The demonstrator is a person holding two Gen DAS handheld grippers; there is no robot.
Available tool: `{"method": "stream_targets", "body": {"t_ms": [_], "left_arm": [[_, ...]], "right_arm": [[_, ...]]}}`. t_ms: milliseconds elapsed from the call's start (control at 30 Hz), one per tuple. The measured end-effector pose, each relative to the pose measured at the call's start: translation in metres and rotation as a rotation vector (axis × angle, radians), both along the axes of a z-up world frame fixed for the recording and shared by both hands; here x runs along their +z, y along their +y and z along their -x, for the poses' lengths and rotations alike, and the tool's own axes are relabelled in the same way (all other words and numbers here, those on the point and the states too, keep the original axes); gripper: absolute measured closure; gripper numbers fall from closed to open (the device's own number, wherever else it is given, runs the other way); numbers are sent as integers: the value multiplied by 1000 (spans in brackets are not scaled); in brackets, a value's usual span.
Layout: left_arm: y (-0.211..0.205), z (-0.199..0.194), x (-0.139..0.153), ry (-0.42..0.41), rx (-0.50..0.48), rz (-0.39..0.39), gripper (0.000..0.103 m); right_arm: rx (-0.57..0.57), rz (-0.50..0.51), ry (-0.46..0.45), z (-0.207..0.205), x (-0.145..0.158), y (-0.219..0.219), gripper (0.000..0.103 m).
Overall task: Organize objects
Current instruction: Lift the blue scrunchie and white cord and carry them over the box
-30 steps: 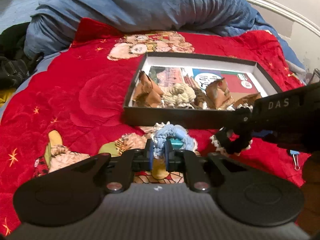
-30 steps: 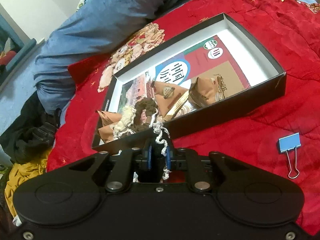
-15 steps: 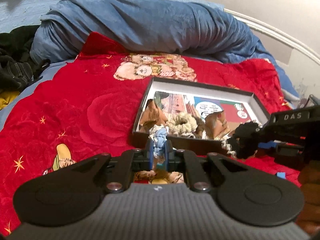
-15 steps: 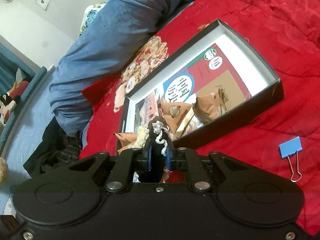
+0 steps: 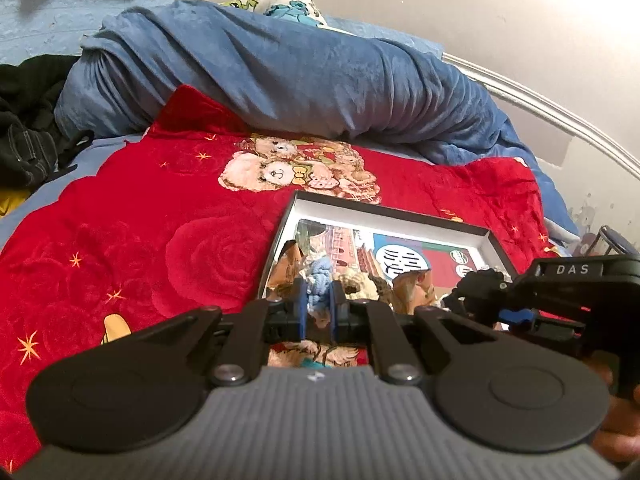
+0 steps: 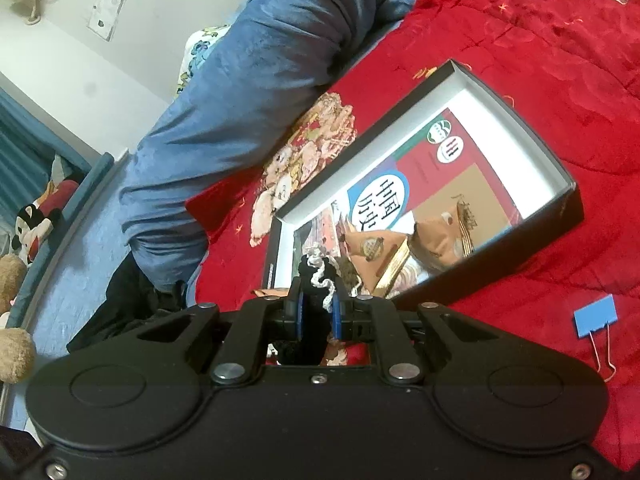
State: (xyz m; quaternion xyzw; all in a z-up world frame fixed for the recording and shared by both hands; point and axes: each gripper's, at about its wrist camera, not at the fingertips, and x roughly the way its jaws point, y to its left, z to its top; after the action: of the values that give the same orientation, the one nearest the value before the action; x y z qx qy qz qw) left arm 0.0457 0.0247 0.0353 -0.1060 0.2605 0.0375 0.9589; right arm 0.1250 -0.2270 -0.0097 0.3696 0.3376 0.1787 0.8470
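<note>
A shallow black box point(image 5: 384, 210) point(image 6: 532, 132) lies on the red blanket, holding a book, brown paper packets point(image 6: 376, 244) and a cream knitted piece point(image 5: 358, 282). My left gripper point(image 5: 319, 308) is shut on a light blue knitted scrunchie point(image 5: 320, 276), held just in front of the box's near left corner. My right gripper point(image 6: 319, 312) is shut on a black knitted scrunchie with white trim point(image 6: 316, 280), raised before the box's near wall. In the left wrist view the right gripper point(image 5: 484, 300) enters from the right with the black scrunchie point(image 5: 476, 280) at its tip.
A rolled blue blanket point(image 5: 280, 76) lies behind the box. Dark clothes point(image 5: 24, 136) are heaped at the left. A blue binder clip point(image 6: 596, 320) rests on the red blanket point(image 5: 140, 220) right of the box. Soft toys point(image 6: 36, 216) sit by the far wall.
Both grippers have risen with their scrunchies and tilted up, so more wall shows. The box now sits lower and closer behind the fingertips in both views.
</note>
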Motion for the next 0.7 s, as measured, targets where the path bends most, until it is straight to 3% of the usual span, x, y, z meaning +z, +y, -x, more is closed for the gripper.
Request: {"method": "stream_targets", "body": {"t_ms": [200, 367, 567, 700], "left_arm": [[-5, -9, 2, -18, -9, -10, 89], [-3, -15, 7, -45, -28, 57, 89], [-12, -28, 21, -101, -65, 22, 90], [-12, -41, 36, -133, -58, 22, 95]], "right_arm": [[-10, -6, -14, -7, 3, -2, 90], [-2, 7, -25, -17, 2, 1, 90], [-9, 4, -48, -23, 5, 2, 90], [-24, 82, -102, -32, 18, -2, 90]]}}
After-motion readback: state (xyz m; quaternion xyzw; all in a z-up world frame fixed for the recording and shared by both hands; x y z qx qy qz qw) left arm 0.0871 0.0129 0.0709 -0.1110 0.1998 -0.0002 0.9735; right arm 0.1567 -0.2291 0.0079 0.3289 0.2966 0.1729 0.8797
